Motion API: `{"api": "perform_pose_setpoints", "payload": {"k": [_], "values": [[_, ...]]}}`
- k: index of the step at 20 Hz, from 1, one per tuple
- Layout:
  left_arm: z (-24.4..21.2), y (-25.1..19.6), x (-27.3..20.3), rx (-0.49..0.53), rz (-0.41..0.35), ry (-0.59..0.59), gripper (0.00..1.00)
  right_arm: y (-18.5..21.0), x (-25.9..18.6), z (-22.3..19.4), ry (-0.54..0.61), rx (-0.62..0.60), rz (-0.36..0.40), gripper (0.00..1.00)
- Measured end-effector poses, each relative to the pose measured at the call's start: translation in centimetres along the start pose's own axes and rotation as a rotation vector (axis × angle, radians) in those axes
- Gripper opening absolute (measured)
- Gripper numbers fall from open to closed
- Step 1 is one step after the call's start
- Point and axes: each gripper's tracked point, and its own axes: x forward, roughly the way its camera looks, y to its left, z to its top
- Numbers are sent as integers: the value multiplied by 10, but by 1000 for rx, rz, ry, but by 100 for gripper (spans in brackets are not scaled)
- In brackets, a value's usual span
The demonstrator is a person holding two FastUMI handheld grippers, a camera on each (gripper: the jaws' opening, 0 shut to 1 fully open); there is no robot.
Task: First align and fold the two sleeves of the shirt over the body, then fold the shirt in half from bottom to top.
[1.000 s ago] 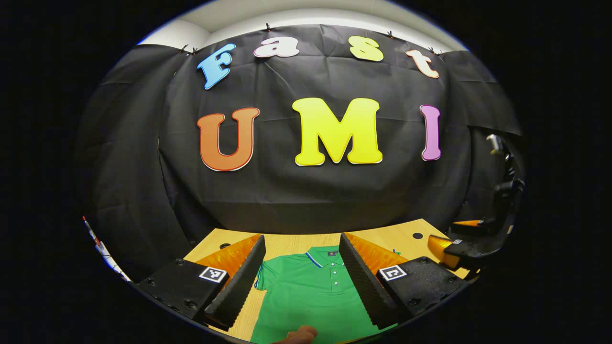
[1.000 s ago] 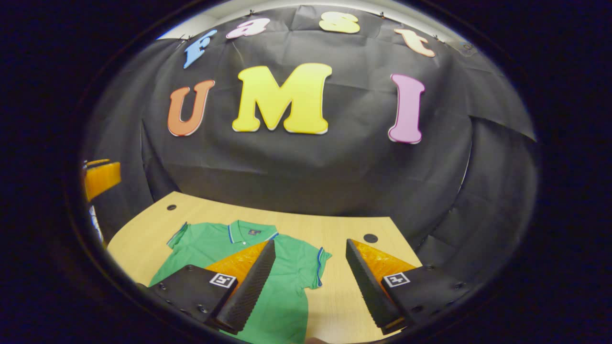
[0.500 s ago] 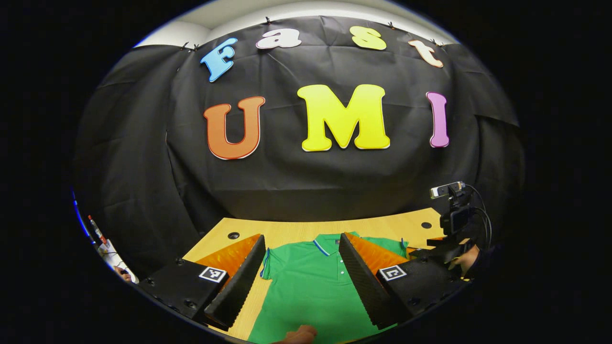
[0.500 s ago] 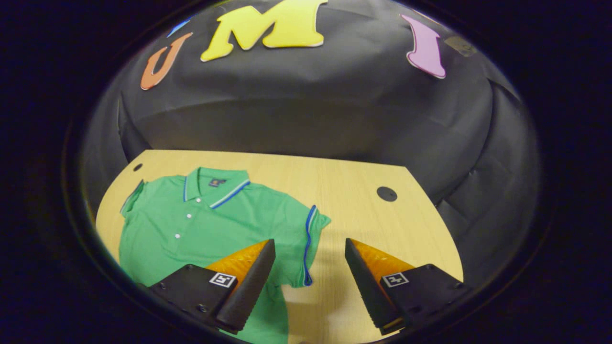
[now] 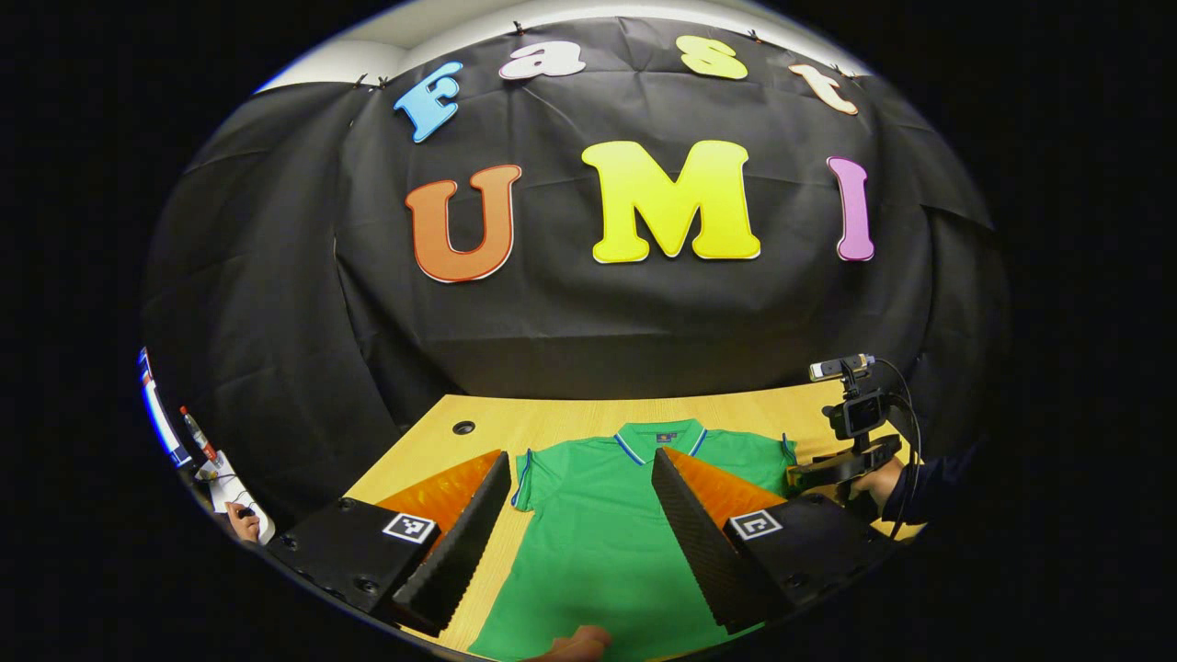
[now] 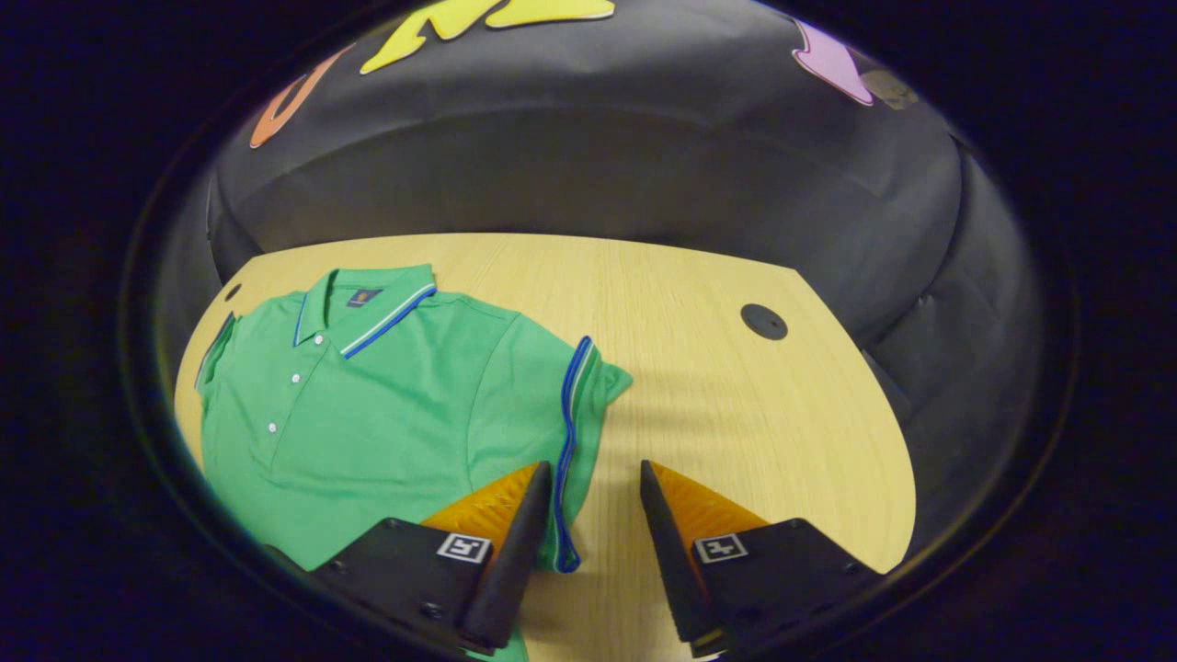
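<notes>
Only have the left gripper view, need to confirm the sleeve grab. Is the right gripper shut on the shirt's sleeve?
Observer: No. In the right gripper view the right gripper is open, with nothing clamped.
Operator: Where's the cuff relative to it?
Observer: The blue-trimmed cuff lies flat on the table, running into the gap close to the jaw on the shirt's side.
Operator: Rest of the gap?
Observer: Bare wood; the other jaw stands over the table, off the shirt.
</notes>
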Motion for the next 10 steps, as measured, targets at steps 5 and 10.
{"api": "perform_pose_setpoints", "payload": {"k": [5, 10], "values": [[-5, 9, -5, -6, 20, 13, 100, 12, 0, 0, 16, 7, 43, 31], [-14, 24, -15, -16, 54, 33, 100, 12, 0, 1, 35, 27, 66, 4]]}}
